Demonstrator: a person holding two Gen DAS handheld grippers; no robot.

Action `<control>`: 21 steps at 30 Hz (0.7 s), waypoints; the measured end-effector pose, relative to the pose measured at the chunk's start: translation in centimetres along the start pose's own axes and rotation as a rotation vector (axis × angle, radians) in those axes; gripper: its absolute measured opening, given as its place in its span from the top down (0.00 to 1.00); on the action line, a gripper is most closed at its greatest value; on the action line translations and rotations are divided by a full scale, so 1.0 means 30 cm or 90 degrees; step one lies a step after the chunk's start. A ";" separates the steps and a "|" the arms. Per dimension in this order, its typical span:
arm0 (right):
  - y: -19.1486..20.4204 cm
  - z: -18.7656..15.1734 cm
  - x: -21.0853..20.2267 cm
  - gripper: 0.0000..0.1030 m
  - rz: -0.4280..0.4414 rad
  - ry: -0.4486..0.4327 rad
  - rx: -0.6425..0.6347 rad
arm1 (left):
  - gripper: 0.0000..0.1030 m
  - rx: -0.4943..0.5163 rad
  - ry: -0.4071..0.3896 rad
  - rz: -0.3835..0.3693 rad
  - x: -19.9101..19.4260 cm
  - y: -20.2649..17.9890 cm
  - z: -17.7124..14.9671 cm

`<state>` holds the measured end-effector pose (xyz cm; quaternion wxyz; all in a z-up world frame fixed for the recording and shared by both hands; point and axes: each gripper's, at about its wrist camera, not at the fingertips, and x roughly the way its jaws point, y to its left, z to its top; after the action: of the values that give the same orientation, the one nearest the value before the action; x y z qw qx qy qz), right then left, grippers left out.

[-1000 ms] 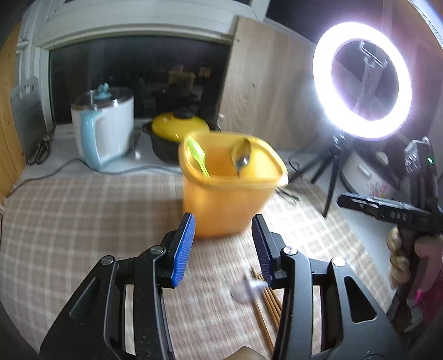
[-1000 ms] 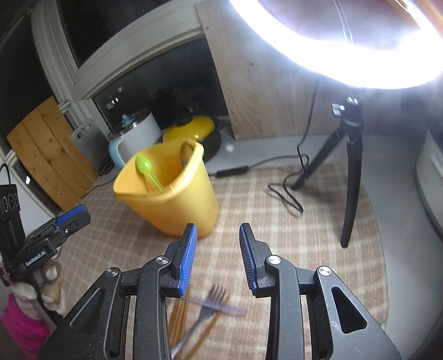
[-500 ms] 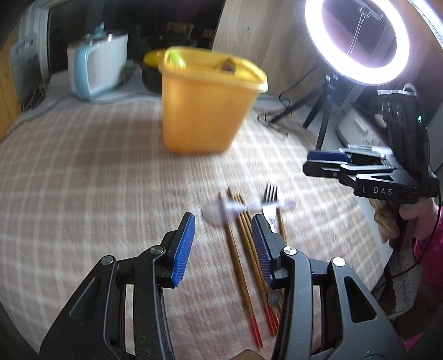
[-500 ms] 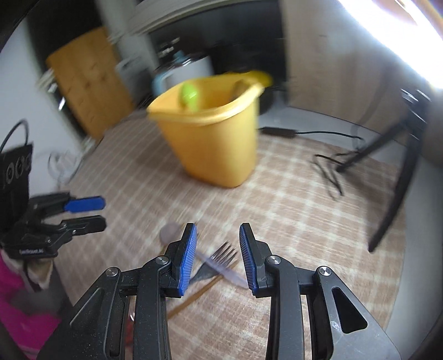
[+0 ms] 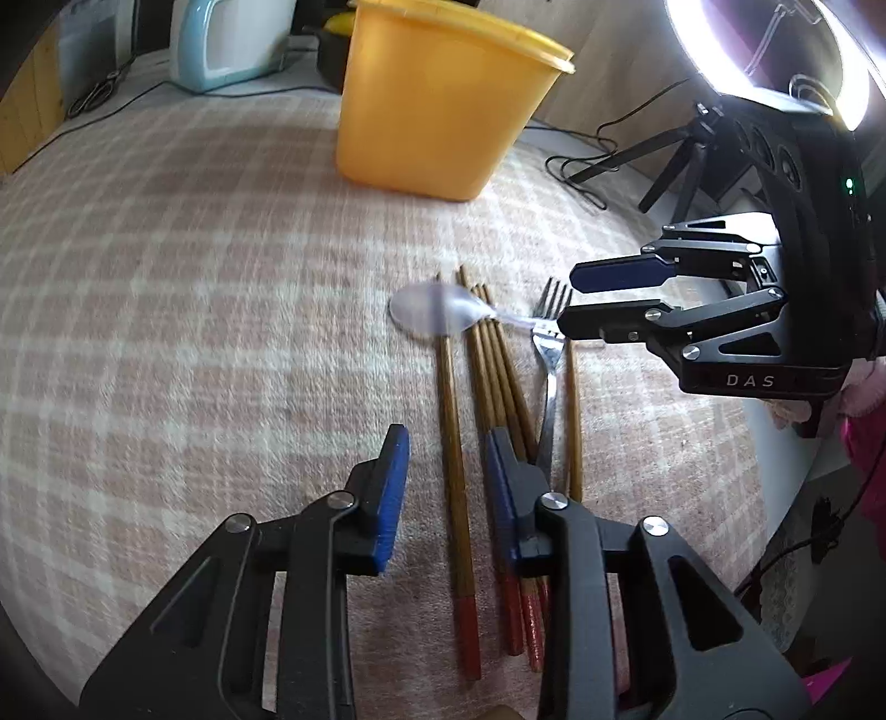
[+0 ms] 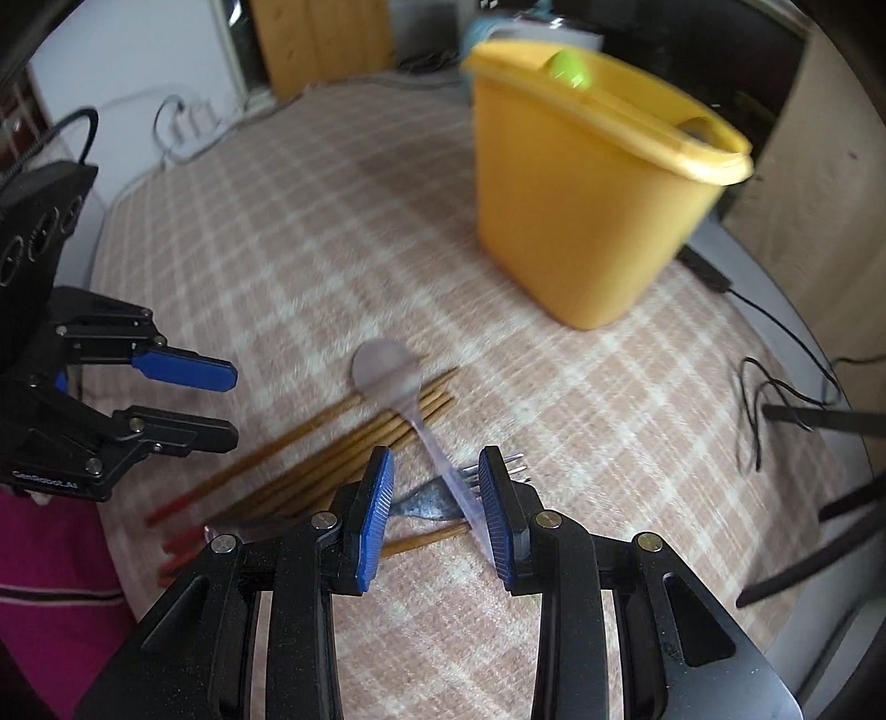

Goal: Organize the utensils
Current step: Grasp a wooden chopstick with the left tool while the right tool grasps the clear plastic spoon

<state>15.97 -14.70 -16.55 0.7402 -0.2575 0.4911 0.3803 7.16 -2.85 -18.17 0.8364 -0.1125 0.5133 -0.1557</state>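
Observation:
Several wooden chopsticks [image 5: 487, 382] with red ends, a metal fork [image 5: 549, 354] and a translucent plastic spoon [image 5: 437, 313] lie on the checked cloth. My left gripper [image 5: 446, 487] is open, low over the chopsticks, one chopstick between its fingers. My right gripper [image 6: 437, 504] is open, its fingers on either side of the spoon's handle [image 6: 443, 471] above the fork [image 6: 437, 495]. It also shows in the left wrist view [image 5: 570, 302]. The yellow bin [image 5: 443, 99] stands beyond, holding a green spoon [image 6: 570, 69].
A ring light on a tripod [image 5: 681, 160] with cables stands at the right. A kettle [image 5: 221, 39] and a yellow pot sit at the back. The table edge is near the right gripper. The left gripper shows in the right wrist view [image 6: 227, 404].
Both grippers have dropped from near the bin towards the utensils on the cloth. The right gripper now straddles the spoon handle; the left is over the chopsticks.

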 end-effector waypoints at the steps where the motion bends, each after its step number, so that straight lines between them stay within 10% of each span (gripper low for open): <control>1: 0.002 0.001 0.011 0.71 0.005 0.008 -0.010 | 0.73 -0.004 0.002 0.002 0.007 -0.002 -0.004; 21: 0.030 0.077 0.203 0.85 0.016 0.112 -0.119 | 0.86 0.018 0.056 0.082 0.113 -0.040 0.021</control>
<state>17.85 -10.54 -21.29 0.6625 -0.3516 0.5196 0.4093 9.00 -5.23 -20.26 0.8230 -0.0607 0.5533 -0.1134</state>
